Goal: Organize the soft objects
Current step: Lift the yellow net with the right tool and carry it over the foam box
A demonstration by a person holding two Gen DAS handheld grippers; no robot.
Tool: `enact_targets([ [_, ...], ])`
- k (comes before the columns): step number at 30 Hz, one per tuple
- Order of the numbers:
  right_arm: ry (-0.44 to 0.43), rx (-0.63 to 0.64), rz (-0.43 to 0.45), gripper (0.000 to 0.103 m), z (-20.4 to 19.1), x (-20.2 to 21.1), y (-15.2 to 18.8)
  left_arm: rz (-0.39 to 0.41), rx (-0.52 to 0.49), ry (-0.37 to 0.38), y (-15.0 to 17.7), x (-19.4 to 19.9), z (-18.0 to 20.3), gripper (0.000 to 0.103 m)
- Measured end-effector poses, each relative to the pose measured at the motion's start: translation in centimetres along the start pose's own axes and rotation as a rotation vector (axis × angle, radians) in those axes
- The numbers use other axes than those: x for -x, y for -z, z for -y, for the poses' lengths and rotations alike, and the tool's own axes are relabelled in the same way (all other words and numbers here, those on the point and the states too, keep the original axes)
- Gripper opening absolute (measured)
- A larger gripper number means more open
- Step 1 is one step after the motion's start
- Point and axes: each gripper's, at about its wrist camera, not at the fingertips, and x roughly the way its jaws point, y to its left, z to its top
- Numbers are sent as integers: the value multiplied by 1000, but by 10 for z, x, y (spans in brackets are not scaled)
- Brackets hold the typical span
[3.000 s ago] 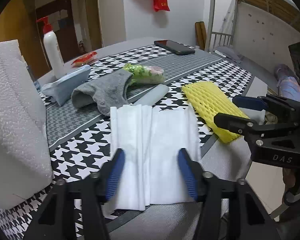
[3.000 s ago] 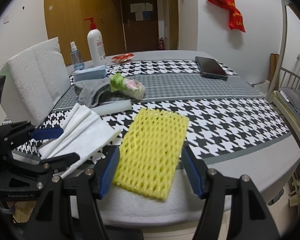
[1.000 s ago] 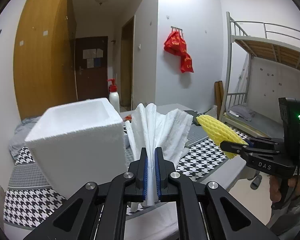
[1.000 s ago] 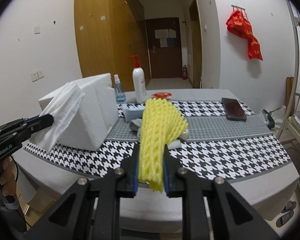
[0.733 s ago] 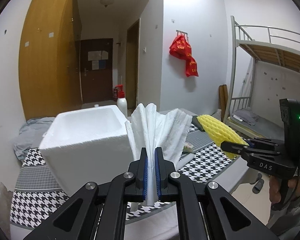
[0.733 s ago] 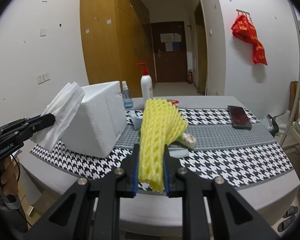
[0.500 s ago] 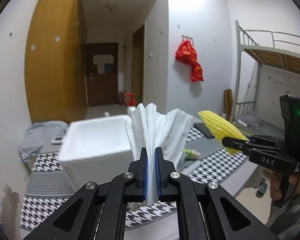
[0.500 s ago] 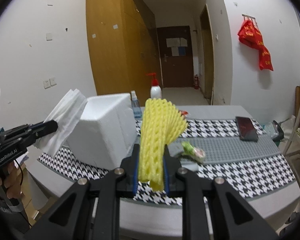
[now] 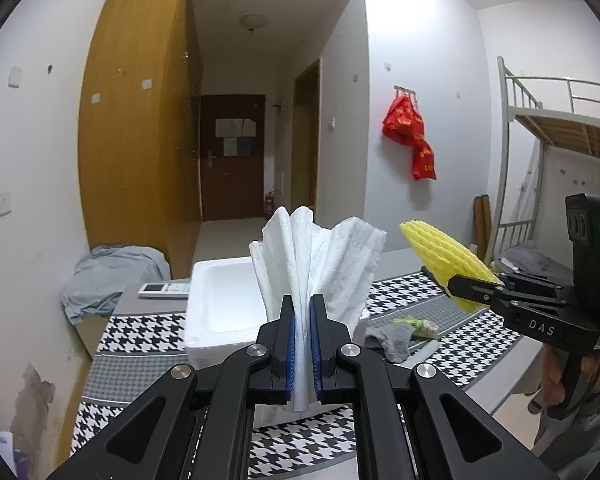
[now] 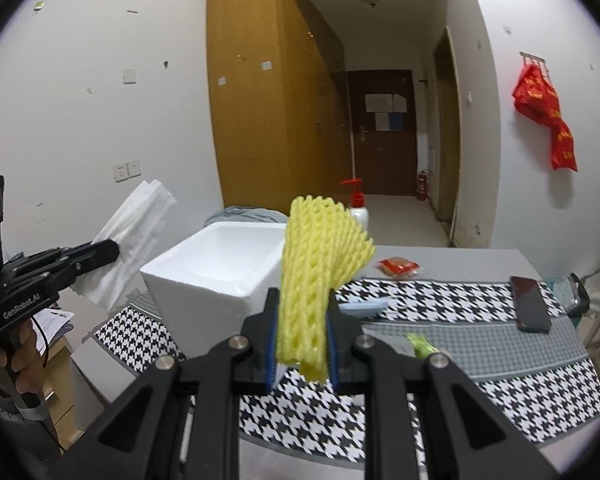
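My left gripper is clamped tight on a folded white tissue that fans up through the middle of the left wrist view, right in front of the open white foam box on the houndstooth tablecloth. My right gripper is pinched on the yellow foam fruit net, dead center in its view, with the box behind it at center left. A grey sock lies at center right of the left view.

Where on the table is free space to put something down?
Free: the checked cloth on the near side, below the phone, and the inside of the foam box. Crowded: the middle strip beside the box, with the grey sock and green packet.
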Motion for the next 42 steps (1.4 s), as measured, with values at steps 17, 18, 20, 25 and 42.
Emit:
enact_targets([
  [17,-64,52,-3,23,-32,-32,-20,27,37,-75,-4,15,-37,7],
  [18,-67,54,-5,23,-34,-34,-20,27,41,-81,-4,15,-39,7],
  [20,-73,60,-8,23,-37,-37,-21,26,47,-87,-4,15,-42,7],
  [25,-87,74,-17,23,-44,-48,-26,26,63,-112,-3,17,-48,7],
  [42,-159,109,-84,23,-70,-102,-41,-3,131,-208,8,18,-85,7],
])
